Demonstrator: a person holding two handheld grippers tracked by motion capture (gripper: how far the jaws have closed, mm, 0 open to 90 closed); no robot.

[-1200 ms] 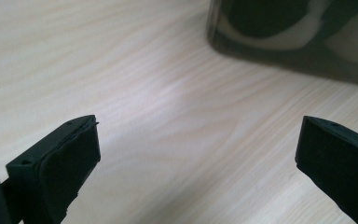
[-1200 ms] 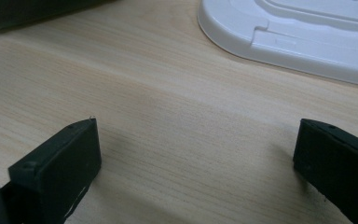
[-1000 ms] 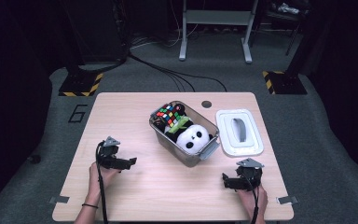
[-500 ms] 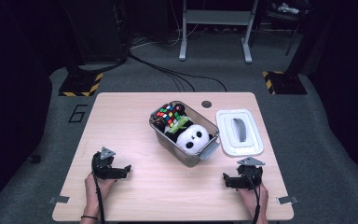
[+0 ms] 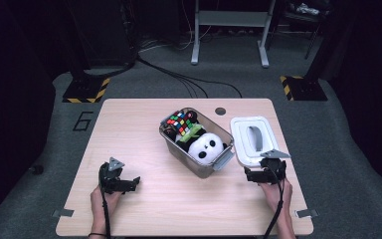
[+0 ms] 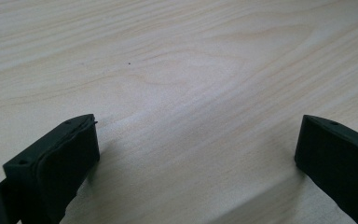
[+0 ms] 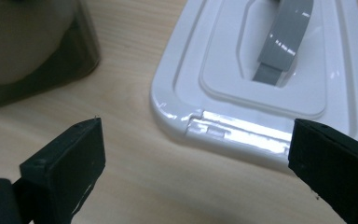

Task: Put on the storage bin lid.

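A clear plastic bin (image 5: 201, 171) stands mid-table and holds a panda plush (image 5: 207, 146), a Rubik's cube (image 5: 180, 122) and other small toys. Its white lid (image 5: 240, 144) with a grey handle (image 5: 254, 138) lies flat just to the bin's right. My right gripper (image 5: 264, 170) is open at the lid's near edge. In the right gripper view the lid (image 7: 223, 79) lies just beyond the open right gripper (image 7: 196, 140), with the bin wall (image 7: 37, 60) at the left. My left gripper (image 5: 122, 183) stands open over bare wood at the front left, with nothing between the jaws of the left gripper (image 6: 198, 140).
The wooden table (image 5: 129, 129) has a small round grommet hole (image 5: 221, 111) at its back edge. Dark floor surrounds it, with cables and a metal stand (image 5: 229, 30) behind. A forearm comes in behind each gripper from the near edge.
My left gripper has drawn back toward the table's near edge. My right gripper has moved a little forward, up to the lid's near edge. Bin and lid have not moved.
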